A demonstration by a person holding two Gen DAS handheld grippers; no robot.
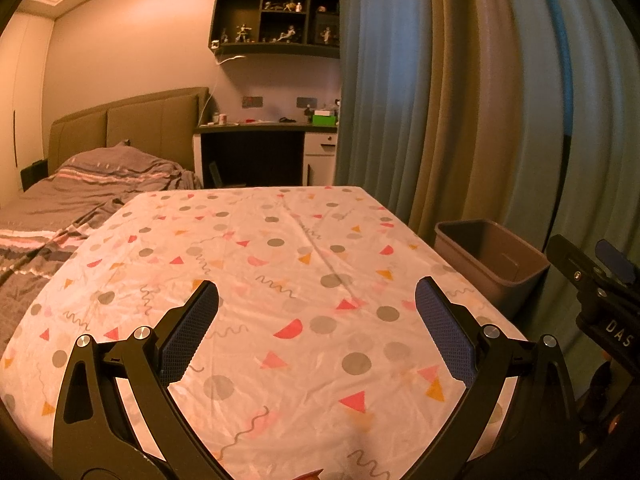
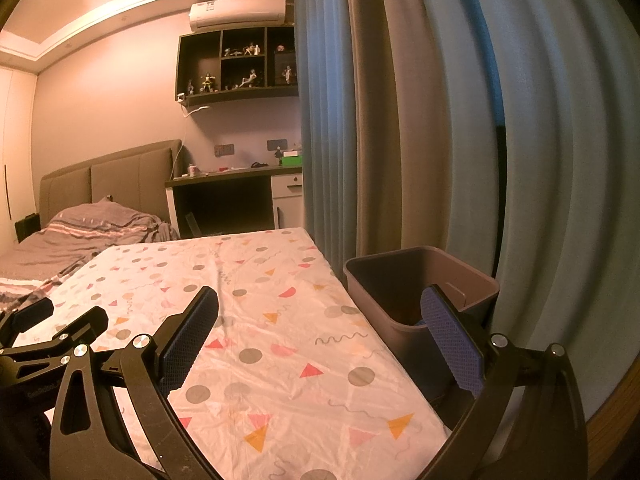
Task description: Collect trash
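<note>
A grey plastic trash bin stands on the floor at the table's right side, also in the right wrist view. Something dark and a bit of blue lie at its bottom; I cannot tell what. My left gripper is open and empty above the patterned tablecloth. My right gripper is open and empty, its right finger over the bin's near rim. The right gripper shows in the left wrist view; the left gripper shows in the right wrist view. No loose trash shows on the table.
Blue and beige curtains hang close behind the bin. A bed with grey bedding lies left of the table. A desk and wall shelf stand at the far wall.
</note>
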